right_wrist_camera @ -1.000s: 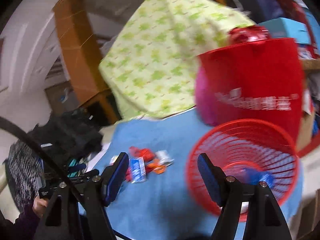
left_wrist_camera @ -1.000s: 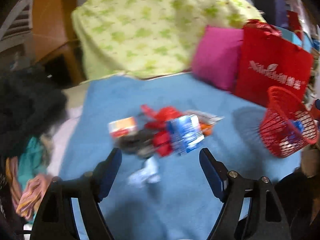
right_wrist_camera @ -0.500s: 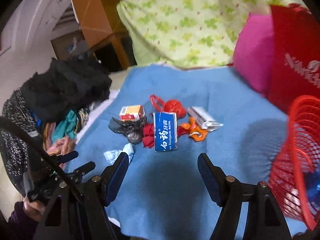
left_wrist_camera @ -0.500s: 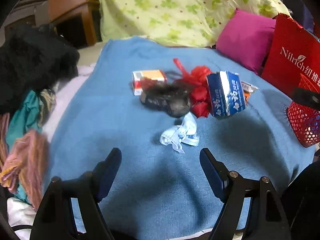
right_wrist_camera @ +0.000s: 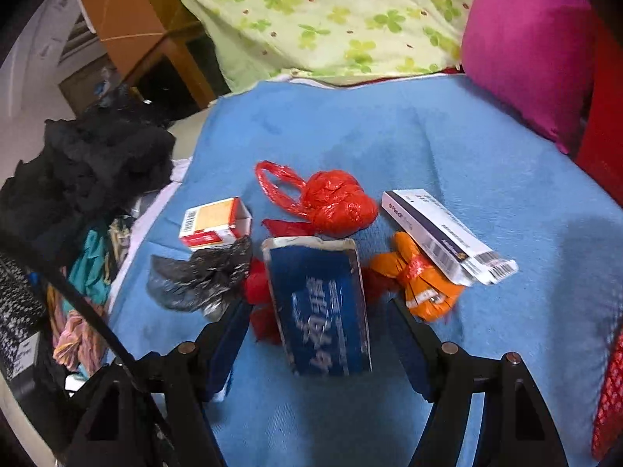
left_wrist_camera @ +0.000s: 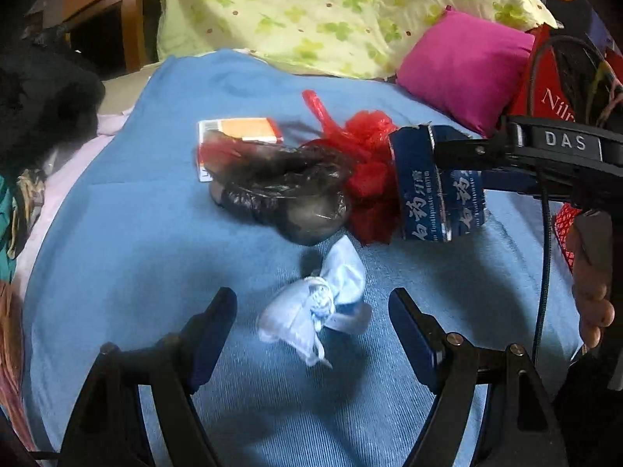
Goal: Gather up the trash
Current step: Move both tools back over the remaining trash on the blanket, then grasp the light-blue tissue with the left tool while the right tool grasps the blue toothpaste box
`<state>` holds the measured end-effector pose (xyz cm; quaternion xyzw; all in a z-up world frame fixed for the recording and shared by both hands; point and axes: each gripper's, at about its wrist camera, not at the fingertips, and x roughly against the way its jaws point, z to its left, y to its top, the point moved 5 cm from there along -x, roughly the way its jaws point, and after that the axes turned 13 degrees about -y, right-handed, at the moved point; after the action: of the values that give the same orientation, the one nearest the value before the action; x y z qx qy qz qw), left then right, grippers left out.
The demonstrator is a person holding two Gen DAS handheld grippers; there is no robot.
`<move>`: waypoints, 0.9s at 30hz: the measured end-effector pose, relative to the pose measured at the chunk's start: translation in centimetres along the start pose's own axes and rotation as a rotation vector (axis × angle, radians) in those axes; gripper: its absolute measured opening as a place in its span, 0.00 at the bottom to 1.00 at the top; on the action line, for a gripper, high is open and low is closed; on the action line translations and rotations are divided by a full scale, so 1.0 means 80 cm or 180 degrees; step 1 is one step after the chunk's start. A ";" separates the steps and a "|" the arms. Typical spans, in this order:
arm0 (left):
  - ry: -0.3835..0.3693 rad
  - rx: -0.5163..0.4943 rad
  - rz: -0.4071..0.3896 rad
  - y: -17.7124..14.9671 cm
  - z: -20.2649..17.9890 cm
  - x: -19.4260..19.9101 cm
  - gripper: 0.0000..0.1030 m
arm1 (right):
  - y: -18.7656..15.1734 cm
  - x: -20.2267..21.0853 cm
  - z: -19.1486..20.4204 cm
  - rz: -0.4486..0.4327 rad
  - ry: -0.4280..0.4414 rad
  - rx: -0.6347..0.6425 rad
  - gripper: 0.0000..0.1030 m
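Am holding left claw (left_wrist_camera: pixel 313 325) jaws apart, straddling pale blue wrapper (left_wrist_camera: pixel 317 307) for pickup. Am holding right claw (right_wrist_camera: pixel 317 336) jaws apart around blue carton (right_wrist_camera: pixel 319 303), pads not touching. Red basket (right_wrist_camera: pixel 609 393) sitting far right of it.

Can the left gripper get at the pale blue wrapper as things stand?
Probably yes. The left gripper is open with the pale blue wrapper lying loose between its fingers on the blue blanket, apart from the black bag; nothing blocks it.
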<state>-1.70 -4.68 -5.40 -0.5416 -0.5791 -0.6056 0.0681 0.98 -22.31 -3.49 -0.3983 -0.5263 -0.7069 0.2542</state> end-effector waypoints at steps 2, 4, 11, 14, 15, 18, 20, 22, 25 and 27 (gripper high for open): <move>-0.0032 0.0053 0.0055 0.000 0.005 -0.008 0.78 | 0.002 -0.010 0.004 -0.0004 -0.0048 0.0011 0.73; -0.0095 0.0112 0.0121 -0.001 0.009 -0.016 0.69 | 0.001 -0.023 0.000 0.0064 -0.0189 -0.0015 0.73; -0.0211 0.0043 0.0176 -0.008 0.003 -0.021 0.29 | -0.007 -0.017 -0.011 0.0053 -0.0212 -0.0072 0.52; -0.0250 0.0025 0.0153 -0.008 0.000 -0.018 0.22 | -0.011 0.001 -0.018 -0.0020 -0.0188 -0.0081 0.52; -0.0266 0.0037 0.0139 -0.007 0.000 -0.016 0.21 | -0.012 0.008 -0.021 -0.0051 -0.0170 -0.0086 0.52; -0.0299 0.0065 0.0063 -0.007 -0.001 -0.009 0.18 | -0.016 0.032 -0.026 -0.0168 -0.0155 -0.0042 0.52; -0.0282 0.0031 -0.0010 -0.009 -0.003 0.001 0.18 | -0.016 0.052 -0.033 -0.0314 -0.0151 -0.0038 0.52; -0.0253 -0.0028 -0.0090 -0.009 -0.009 0.010 0.18 | -0.014 0.077 -0.042 -0.0503 -0.0157 -0.0028 0.52; -0.0099 -0.0147 -0.0150 -0.013 -0.021 0.022 0.18 | -0.012 0.105 -0.053 -0.0700 -0.0131 -0.0015 0.52; -0.0087 -0.0175 -0.0187 -0.008 -0.033 0.029 0.18 | -0.012 0.125 -0.061 -0.0818 -0.0106 0.0002 0.52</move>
<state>-4.66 -5.26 -3.42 -0.5342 -0.5788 -0.6155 0.0274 -6.77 -26.03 3.70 -0.3391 -0.5773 -0.7268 0.1529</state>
